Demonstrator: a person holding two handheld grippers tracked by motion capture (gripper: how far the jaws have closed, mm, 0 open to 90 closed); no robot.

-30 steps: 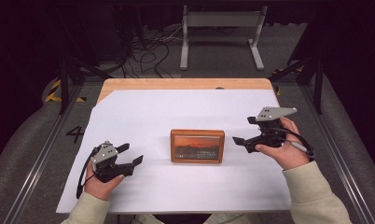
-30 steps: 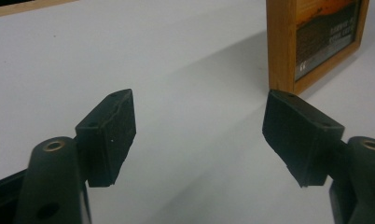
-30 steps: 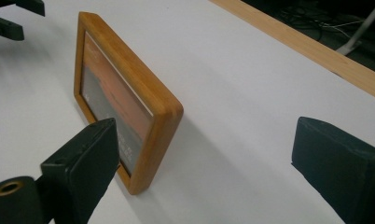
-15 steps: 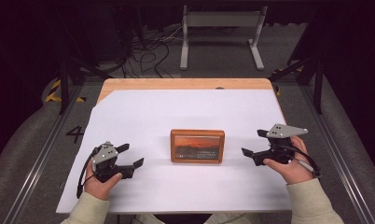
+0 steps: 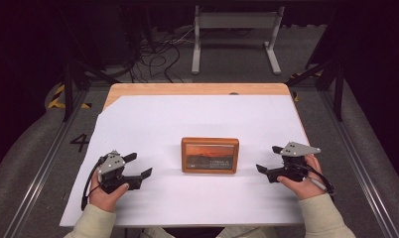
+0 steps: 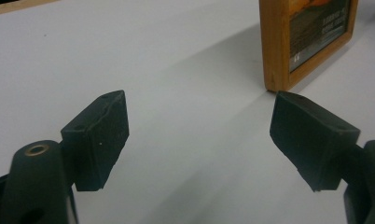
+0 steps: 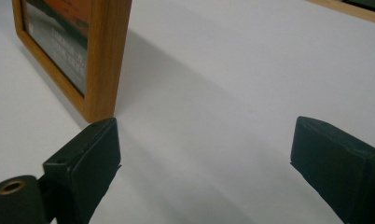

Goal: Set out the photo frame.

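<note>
The right gripper (image 5: 269, 159) has been lowered to table level beside the picture frame (image 5: 210, 155), its jaws spread wide and empty; the left gripper (image 5: 138, 165) is kept in place, its jaws just opened further, nothing between them; the frame stands, probably upright, mid-table on the white sheet (image 5: 153, 124); a two-sided grasp seems prepared.

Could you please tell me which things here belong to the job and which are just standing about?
In the job: framed picture; left gripper; right gripper, both open.
Standing about: grey stand; cables on the floor.
</note>
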